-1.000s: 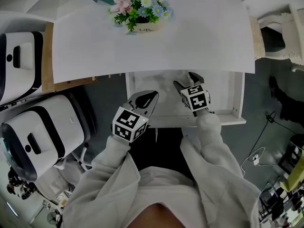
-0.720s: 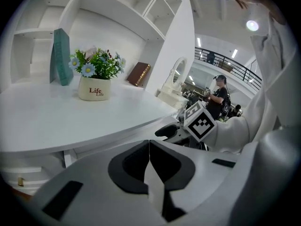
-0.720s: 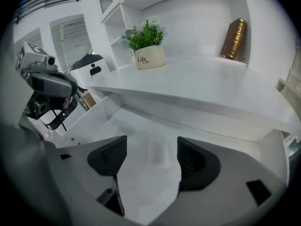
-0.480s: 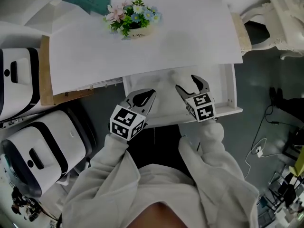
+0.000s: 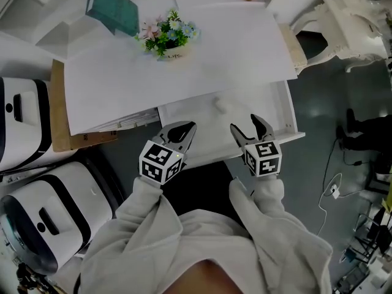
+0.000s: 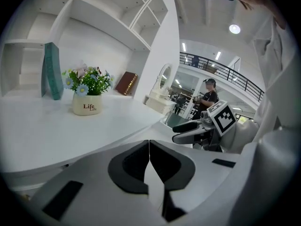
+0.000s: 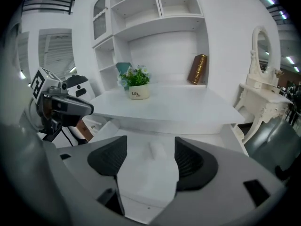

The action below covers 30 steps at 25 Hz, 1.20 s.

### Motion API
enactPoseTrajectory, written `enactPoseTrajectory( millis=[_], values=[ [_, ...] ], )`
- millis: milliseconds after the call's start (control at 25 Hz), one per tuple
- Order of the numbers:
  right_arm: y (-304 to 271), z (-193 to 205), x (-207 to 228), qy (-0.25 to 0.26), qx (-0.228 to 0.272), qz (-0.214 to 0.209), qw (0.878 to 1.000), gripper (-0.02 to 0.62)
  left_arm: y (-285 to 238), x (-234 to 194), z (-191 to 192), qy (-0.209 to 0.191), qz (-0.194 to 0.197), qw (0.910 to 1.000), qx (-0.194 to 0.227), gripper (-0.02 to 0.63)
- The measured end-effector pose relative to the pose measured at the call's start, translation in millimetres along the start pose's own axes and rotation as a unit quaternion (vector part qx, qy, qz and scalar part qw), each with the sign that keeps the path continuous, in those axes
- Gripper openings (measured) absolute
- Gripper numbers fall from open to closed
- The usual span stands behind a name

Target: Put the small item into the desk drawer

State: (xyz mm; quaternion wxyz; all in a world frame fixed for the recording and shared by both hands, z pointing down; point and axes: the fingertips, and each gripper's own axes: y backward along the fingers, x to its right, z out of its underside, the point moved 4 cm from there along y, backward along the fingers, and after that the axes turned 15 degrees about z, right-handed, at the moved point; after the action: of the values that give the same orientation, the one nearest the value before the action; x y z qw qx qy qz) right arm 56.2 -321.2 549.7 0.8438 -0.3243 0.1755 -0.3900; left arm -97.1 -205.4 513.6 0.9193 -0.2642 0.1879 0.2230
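Observation:
The desk drawer (image 5: 286, 111) stands pulled out under the white desk's (image 5: 184, 72) front edge. A small white item (image 5: 218, 106) lies on the drawer floor, and it shows again as a pale block (image 7: 156, 150) in the right gripper view. My right gripper (image 5: 245, 125) (image 7: 150, 143) hovers open over the drawer's front part, with nothing between its jaws. My left gripper (image 5: 186, 129) (image 6: 149, 144) is shut and empty, near the drawer's front left corner. The right gripper (image 6: 188, 128) also appears in the left gripper view.
A flower pot (image 5: 166, 34) and a teal book (image 5: 113, 8) stand at the back of the desk, with a brown book (image 7: 198, 68) on the right. White machines (image 5: 37, 207) crowd the floor on the left. A white dressing table (image 5: 343, 11) stands to the right.
Both grippers have drawn back from over the drawer toward its front edge. The right gripper is still open, and the desk sits higher and more tilted in the head view.

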Motion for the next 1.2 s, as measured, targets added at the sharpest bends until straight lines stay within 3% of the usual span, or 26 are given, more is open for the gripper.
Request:
enactPoseTrajectory(
  millis=[320, 760, 920, 1200],
  values=[
    [31.2, 7.9, -15.9, -0.042, 0.011, 0.032, 0.999, 0.324, 22.0, 0.5, 6.8, -0.015, 0.015, 0.9998, -0.005, 0.018],
    [85.4, 29.2, -46.3, -0.125, 0.032, 0.055, 0.990, 0.322, 35.7, 26.8, 12.6, -0.051, 0.079, 0.9954, -0.019, 0.018],
    [104.9, 30.0, -50.1, -0.139, 0.051, 0.081, 0.986, 0.317, 42.6, 33.5, 11.1, -0.070, 0.091, 0.9932, -0.019, 0.018],
    [151.5, 13.3, -42.3, -0.197, 0.125, 0.151, 0.961, 0.166, 68.1, 44.6, -8.1, -0.109, 0.097, 0.9893, 0.002, 0.018]
  ],
)
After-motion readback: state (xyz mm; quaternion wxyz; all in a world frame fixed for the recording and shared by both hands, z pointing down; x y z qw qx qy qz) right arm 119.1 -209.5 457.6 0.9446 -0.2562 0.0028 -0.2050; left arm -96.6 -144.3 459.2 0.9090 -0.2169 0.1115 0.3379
